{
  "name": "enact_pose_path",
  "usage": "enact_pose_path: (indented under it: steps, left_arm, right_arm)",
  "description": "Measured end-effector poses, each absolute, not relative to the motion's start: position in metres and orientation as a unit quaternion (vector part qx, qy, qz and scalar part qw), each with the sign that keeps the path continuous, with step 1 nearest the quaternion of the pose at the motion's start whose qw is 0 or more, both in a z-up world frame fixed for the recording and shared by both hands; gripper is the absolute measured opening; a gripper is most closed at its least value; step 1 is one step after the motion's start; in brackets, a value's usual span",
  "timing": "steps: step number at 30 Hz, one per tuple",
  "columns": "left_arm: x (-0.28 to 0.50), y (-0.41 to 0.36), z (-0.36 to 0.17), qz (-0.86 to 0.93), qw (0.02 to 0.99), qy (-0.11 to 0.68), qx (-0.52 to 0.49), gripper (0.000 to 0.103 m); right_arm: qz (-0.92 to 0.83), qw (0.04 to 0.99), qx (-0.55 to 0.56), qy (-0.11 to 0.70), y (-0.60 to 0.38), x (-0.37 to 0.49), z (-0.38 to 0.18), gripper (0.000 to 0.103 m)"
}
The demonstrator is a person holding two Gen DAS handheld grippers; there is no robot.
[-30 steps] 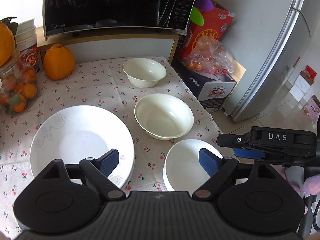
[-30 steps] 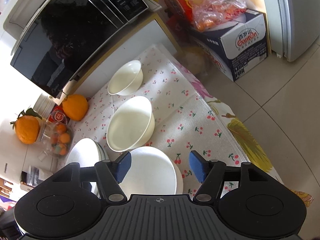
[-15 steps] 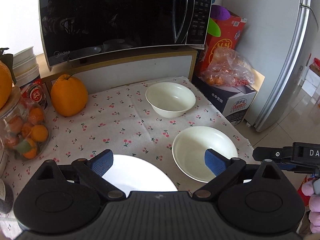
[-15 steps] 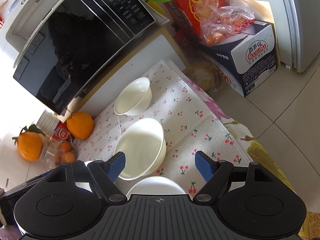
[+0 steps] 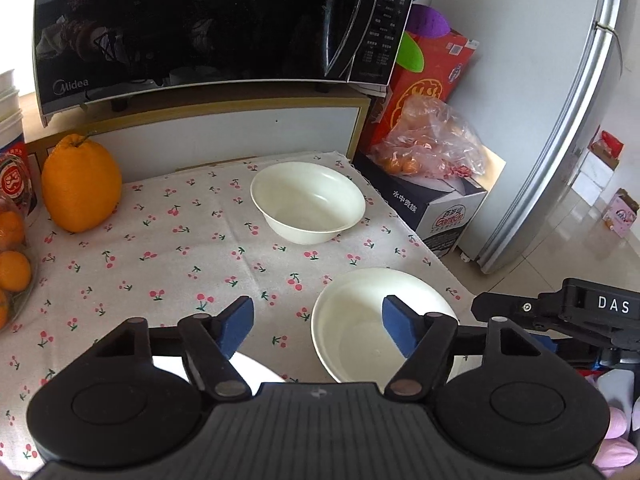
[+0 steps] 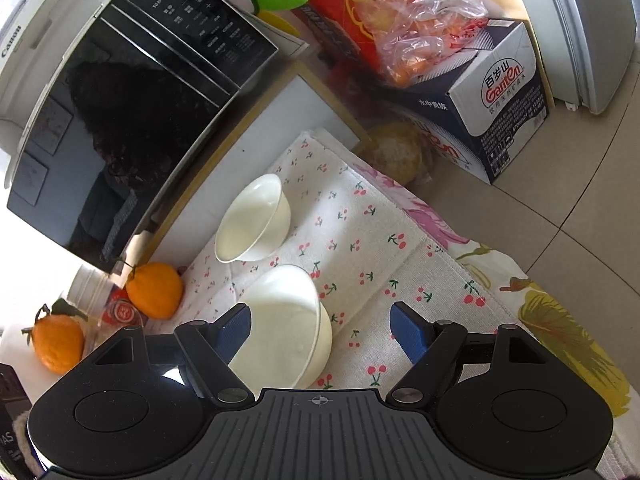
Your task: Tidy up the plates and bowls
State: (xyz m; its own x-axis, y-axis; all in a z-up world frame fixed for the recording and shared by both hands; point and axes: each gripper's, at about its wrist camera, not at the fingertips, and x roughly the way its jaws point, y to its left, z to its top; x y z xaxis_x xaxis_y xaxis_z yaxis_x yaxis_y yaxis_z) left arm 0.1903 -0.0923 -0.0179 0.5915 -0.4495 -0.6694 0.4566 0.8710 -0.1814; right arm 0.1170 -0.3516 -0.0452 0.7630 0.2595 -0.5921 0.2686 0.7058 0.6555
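Two cream bowls stand on the cherry-print cloth. The small bowl is farther back, near the shelf. The larger bowl is close in front of both grippers. My left gripper hovers over that bowl's left rim with its jaws closing; the right pad hangs over the hollow and neither pad presses on the bowl. My right gripper stands open, the larger bowl lying between its fingers toward the left one. A sliver of white plate shows under the left gripper.
A black microwave sits on a shelf behind the table. A big orange and a jar of mandarins stand at the left. Past the table's right edge are a carton with bagged fruit and a fridge.
Both grippers have moved forward over the table. The plates slid out of view beneath them, the larger bowl now lies between the fingers, and the left jaws have narrowed.
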Motion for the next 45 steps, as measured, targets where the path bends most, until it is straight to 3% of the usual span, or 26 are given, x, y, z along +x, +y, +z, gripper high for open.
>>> enact_pose_path:
  steps: [3,5,14,20,29,45]
  left_arm:
    - [0.194,-0.096,-0.021,-0.257,0.887,0.384,-0.006,0.055]
    - [0.196,-0.097,-0.023,-0.256,0.885,0.388,-0.007,0.047]
    - [0.204,-0.102,-0.032,-0.246,0.878,0.41,-0.013,0.028]
    - [0.204,-0.104,-0.035,-0.238,0.878,0.415,-0.006,0.016]
    - [0.203,-0.106,-0.037,-0.237,0.878,0.415,0.006,0.007]
    - [0.193,-0.105,-0.025,-0.236,0.886,0.4,0.002,0.005]
  right_arm:
    - [-0.006,0.856,0.382,0.349,-0.351,0.119,-0.047,0.077]
    - [-0.007,0.856,0.38,0.351,-0.35,0.12,-0.049,0.07]
    - [-0.001,0.847,0.39,0.362,-0.349,0.123,-0.055,0.037]
    - [0.005,0.845,0.39,0.366,-0.346,0.125,-0.057,0.024]
    - [0.013,0.845,0.389,0.367,-0.342,0.125,-0.057,0.011]
    - [0.017,0.855,0.386,0.345,-0.343,0.118,-0.038,0.011]
